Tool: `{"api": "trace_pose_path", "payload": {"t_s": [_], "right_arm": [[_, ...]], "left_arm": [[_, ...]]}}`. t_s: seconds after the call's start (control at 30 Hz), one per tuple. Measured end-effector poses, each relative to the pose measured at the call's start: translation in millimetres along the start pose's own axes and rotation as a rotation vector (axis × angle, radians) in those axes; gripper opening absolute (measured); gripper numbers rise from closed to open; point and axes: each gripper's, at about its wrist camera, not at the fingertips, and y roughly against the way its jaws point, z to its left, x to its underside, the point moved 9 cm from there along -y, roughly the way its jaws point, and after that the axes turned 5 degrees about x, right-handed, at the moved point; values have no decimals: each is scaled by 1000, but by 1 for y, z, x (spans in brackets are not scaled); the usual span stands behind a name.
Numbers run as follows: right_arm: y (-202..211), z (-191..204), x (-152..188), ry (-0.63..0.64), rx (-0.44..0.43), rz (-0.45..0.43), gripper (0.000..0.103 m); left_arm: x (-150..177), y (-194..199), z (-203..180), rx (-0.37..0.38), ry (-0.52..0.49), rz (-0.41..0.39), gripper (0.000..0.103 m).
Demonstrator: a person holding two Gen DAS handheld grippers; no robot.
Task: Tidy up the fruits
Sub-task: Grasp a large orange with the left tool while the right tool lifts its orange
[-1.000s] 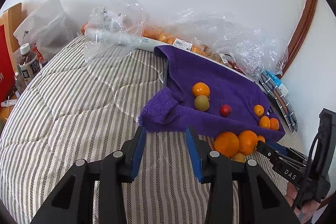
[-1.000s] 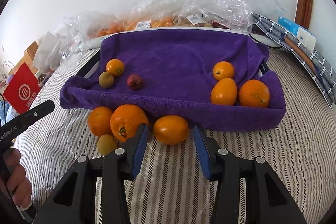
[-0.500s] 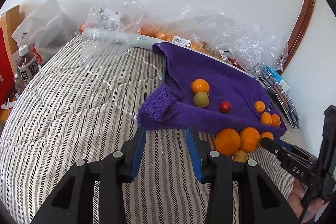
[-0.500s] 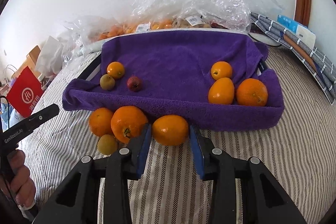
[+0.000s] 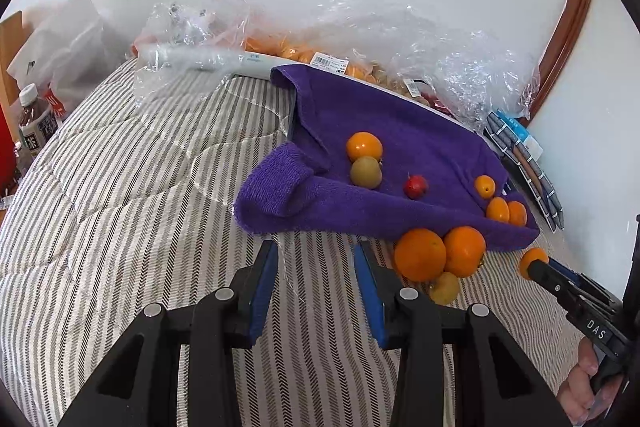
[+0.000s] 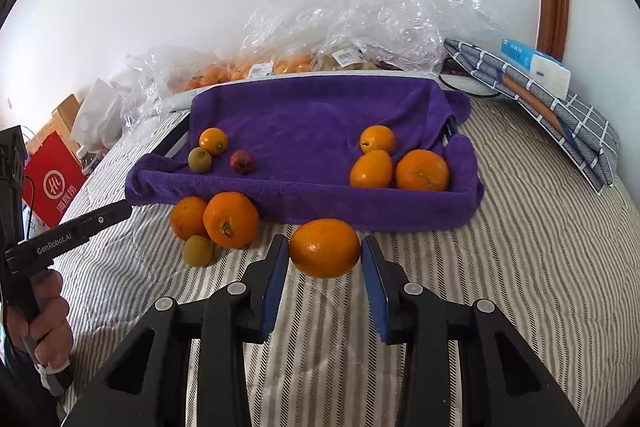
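The right gripper (image 6: 325, 251) has just squeezed in and is now clamped on a round orange citrus fruit (image 6: 324, 248), pads on both sides, just in front of the purple towel-lined tray (image 6: 384, 213) on the striped quilt (image 6: 520, 247). It's angled downward. The left gripper (image 5: 316, 267) has its blue pads apart with nothing between them, tilted down over the quilt near the tray's corner.
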Motion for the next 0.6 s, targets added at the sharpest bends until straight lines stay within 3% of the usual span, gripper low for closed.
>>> {"api": "trace_pose_path", "payload": {"t_s": [0.47, 0.6], "right_arm": [[12, -26, 10, -14, 24, -8, 37], [14, -36, 12, -14, 39, -7, 37]], "left_arm": [[1, -24, -51, 149, -4, 87, 38], [3, -36, -61, 152, -24, 114, 38]]}}
